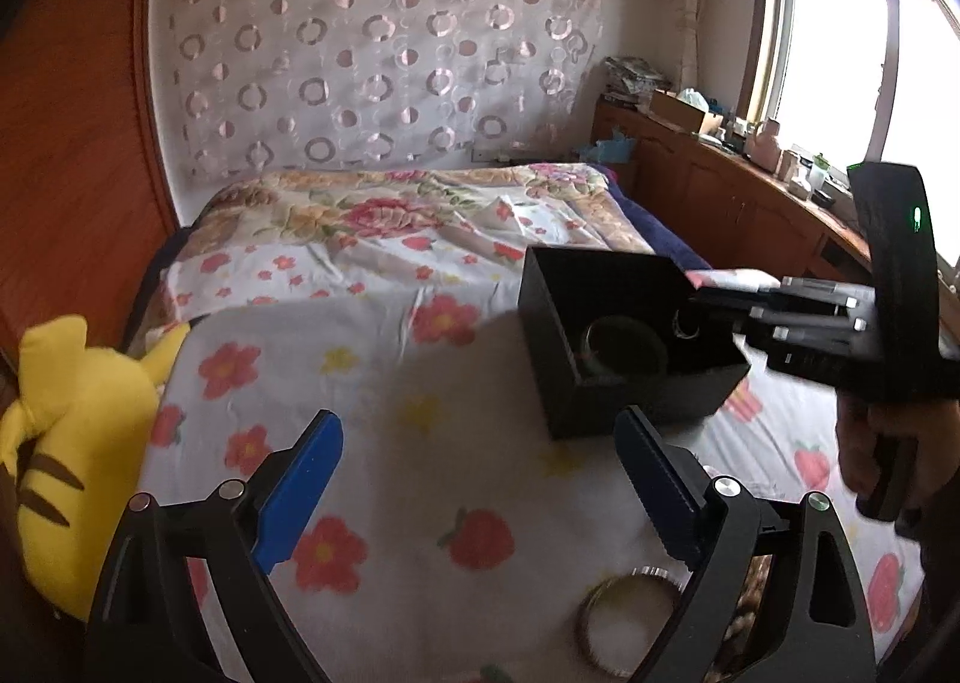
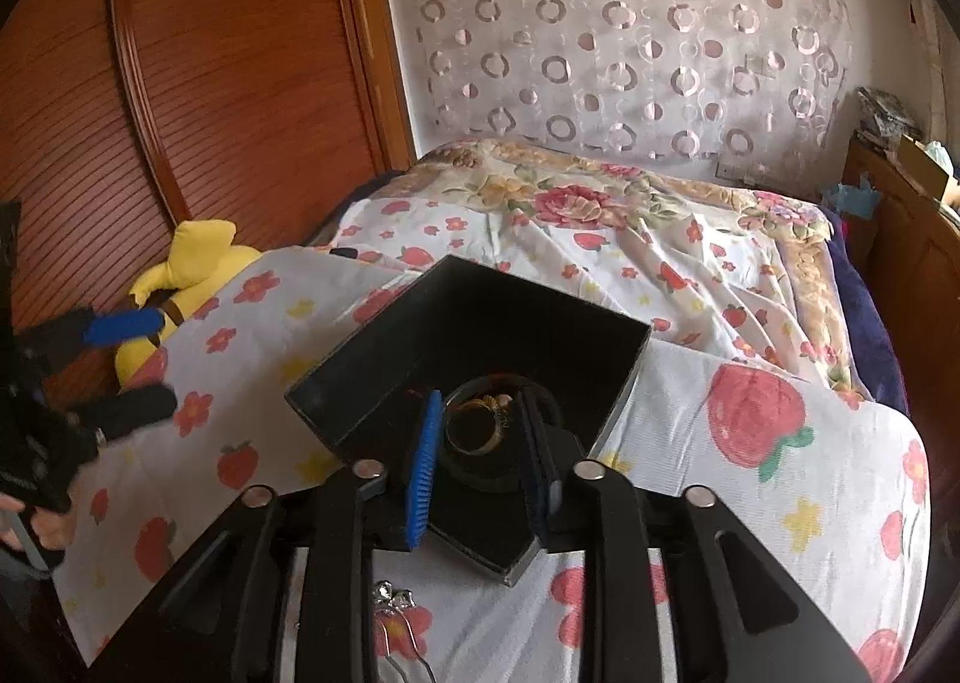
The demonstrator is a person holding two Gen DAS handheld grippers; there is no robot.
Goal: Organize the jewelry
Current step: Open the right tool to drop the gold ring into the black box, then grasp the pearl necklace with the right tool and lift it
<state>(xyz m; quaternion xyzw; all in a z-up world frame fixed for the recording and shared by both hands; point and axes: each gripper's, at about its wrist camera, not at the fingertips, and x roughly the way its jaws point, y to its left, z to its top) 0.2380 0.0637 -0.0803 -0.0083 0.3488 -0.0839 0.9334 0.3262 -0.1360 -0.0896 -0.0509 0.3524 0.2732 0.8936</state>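
Black box (image 2: 480, 335), open-topped, w/ ring (image 2: 477, 431) inside, was set on floral sheet (image 2: 750, 479); right gripper (image 2: 480, 458) was held over it, jaws parted around ring, not pressing; left gripper (image 1: 480, 479) was spread wide, empty, nr bangle (image 1: 624, 617).

Daylight floods in from the blown-out window (image 1: 840, 59) at right, soft shadows on the bed (image 1: 420, 359), heavy fisheye bending, slightly blurry edges.
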